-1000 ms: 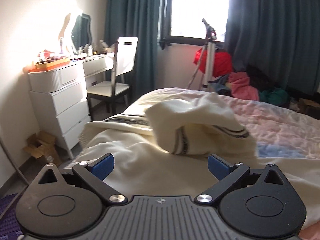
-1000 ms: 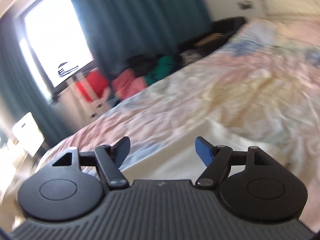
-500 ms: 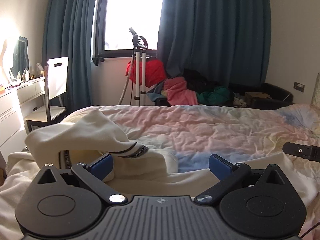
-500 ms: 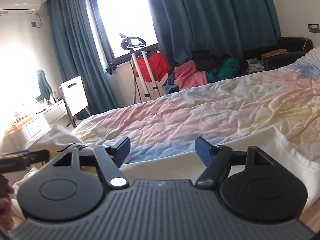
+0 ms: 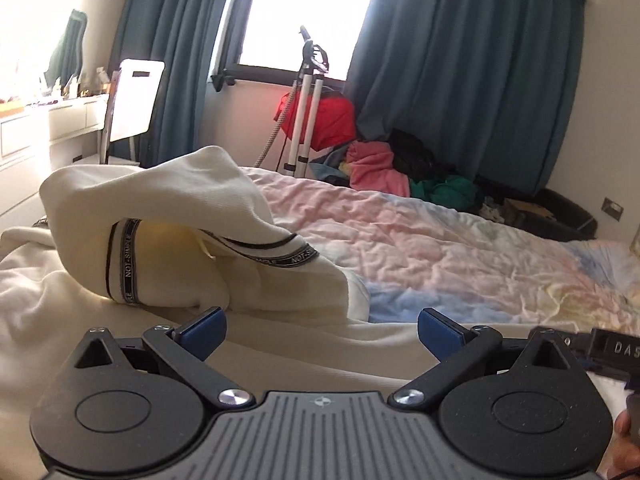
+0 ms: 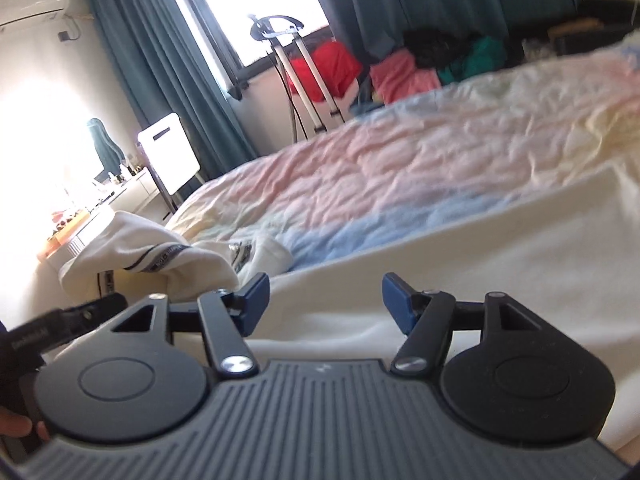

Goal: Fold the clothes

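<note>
Cream sweatshirt (image 5: 168,216) lies spread over the near part of the bed (image 5: 460,248), on the pastel quilt, and its left side is thrown up into a hump with a sleeve folded over it. A black and grey woven band (image 5: 127,256) with letters runs along this sleeve. Right of the hump, the flat body of the garment (image 6: 460,248) stretches toward the right edge, where a straight hem meets the quilt.

Left gripper (image 5: 322,330) hangs just above the flat cloth, jaws wide apart and holding nothing. Right gripper (image 6: 325,300) is also released and empty, over the smooth part of the body (this view is somewhat blurred).

The fabric looks thick, soft and light, a knitted cotton I think. It will probably sag and drape when lifted, and it should not slip much between the blue pads (image 5: 204,326). I would judge the best places to pinch are the edges: the cuff end of the raised sleeve for the left, and the hem corner for the right. A pinch in the middle would likely catch two layers and drag the whole piece.
</note>
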`<state>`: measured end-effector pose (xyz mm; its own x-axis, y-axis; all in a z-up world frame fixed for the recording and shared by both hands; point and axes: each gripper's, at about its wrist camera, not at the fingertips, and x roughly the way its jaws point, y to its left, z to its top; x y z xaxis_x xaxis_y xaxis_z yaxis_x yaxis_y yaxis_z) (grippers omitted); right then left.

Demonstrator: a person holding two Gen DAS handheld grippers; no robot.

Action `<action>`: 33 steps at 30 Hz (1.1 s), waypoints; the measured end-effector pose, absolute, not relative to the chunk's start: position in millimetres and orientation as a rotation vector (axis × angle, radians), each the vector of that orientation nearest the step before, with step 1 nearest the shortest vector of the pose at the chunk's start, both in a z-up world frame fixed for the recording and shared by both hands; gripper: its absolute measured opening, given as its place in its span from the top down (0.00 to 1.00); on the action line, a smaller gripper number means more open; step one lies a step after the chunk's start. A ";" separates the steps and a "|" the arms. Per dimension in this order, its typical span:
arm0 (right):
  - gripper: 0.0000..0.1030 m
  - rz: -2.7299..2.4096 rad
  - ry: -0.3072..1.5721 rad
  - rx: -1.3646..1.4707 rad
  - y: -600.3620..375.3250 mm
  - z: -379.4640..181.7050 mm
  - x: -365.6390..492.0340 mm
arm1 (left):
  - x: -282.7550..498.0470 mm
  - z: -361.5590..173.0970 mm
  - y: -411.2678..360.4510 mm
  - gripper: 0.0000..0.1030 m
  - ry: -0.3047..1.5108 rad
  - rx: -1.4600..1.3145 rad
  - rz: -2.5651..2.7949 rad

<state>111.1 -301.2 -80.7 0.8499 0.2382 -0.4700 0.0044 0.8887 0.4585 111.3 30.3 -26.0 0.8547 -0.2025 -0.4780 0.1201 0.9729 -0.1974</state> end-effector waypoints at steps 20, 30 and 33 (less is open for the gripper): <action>0.37 0.189 0.730 0.731 -199.0 -145.0 297.1 | 143.9 -52.6 81.9 0.01 0.516 -0.145 -0.204; 0.91 0.060 0.687 0.580 -209.3 -103.8 312.5 | 170.5 -69.7 99.9 0.03 0.498 -0.279 -0.158; 0.91 -0.048 0.583 0.574 -258.9 -75.4 303.3 | 164.4 -66.8 97.5 0.03 0.464 -0.278 -0.166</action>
